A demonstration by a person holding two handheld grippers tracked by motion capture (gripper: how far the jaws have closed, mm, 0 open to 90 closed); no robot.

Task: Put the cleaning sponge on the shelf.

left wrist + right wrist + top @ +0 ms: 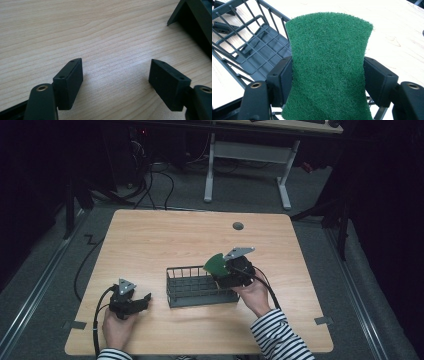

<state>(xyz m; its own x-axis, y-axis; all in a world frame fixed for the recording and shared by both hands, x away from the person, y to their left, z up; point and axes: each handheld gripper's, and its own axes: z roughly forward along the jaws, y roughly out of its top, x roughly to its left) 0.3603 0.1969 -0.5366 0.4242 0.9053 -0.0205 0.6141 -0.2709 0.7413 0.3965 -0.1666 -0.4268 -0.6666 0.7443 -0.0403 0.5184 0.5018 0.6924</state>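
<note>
A: Two grippers in play, nearest first. My left gripper [131,298] rests low on the wooden table [150,235], jaws spread wide with nothing but bare woodgrain between them.

B: And the right?

A: The right gripper [328,75] pinches the green scouring pad [328,62] across its narrow waist, jaws wide apart because the pad fills them. In the high view the pad [216,264] sits just above the right end of the dark wire basket [200,287].

B: How do you put it in cleanly?

A: I'd say tilt it down over the open grid, get the pad inside the rim, then let go, so it can't snag on the wires.

B: Texture?

A: Coarse, fuzzy fibre, hourglass outline, floppy I'd guess. The basket is rigid, thin bars over a solid floor. Farther off, a round grommet [238,226] in the tabletop.
</note>
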